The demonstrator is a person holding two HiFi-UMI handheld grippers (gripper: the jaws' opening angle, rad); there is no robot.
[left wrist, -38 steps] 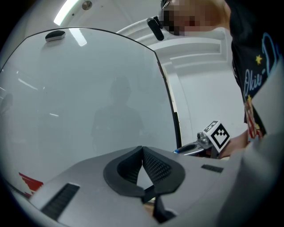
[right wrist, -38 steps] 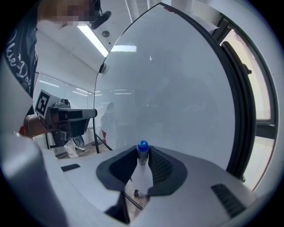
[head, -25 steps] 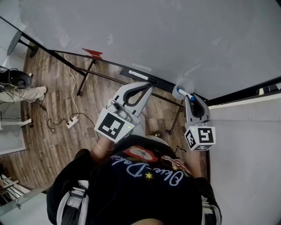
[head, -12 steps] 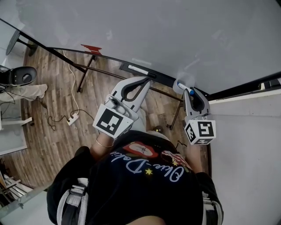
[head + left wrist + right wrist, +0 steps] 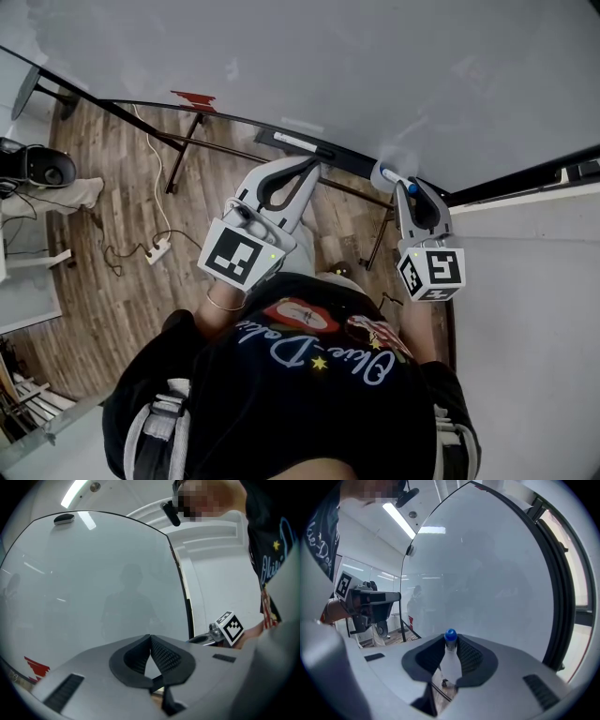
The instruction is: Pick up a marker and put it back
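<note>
In the head view, the whiteboard (image 5: 375,66) filled the upper half, with its dark ledge (image 5: 333,157) running across towards three o'clock. The right gripper (image 5: 405,186), at about two o'clock from the frame's middle, pointed at twelve o'clock and grasped the marker (image 5: 392,177), whose blue tip lay against the board's lower edge. The left gripper (image 5: 311,167), just beside it at nine o'clock, reached to the ledge. A power strip (image 5: 155,254) lay on the wooden floor (image 5: 112,281) towards nine o'clock. In the left gripper view, the left gripper (image 5: 150,638) was clenched, its pads meeting with nothing between them, before the whiteboard (image 5: 93,583); the right gripper's marker cube (image 5: 230,626) showed at four o'clock. In the right gripper view, the right gripper (image 5: 451,643) gripped the marker (image 5: 450,663) by its white body, blue cap up at twelve o'clock, close to the whiteboard (image 5: 487,583); the left gripper (image 5: 370,599) sat at nine o'clock.
</note>
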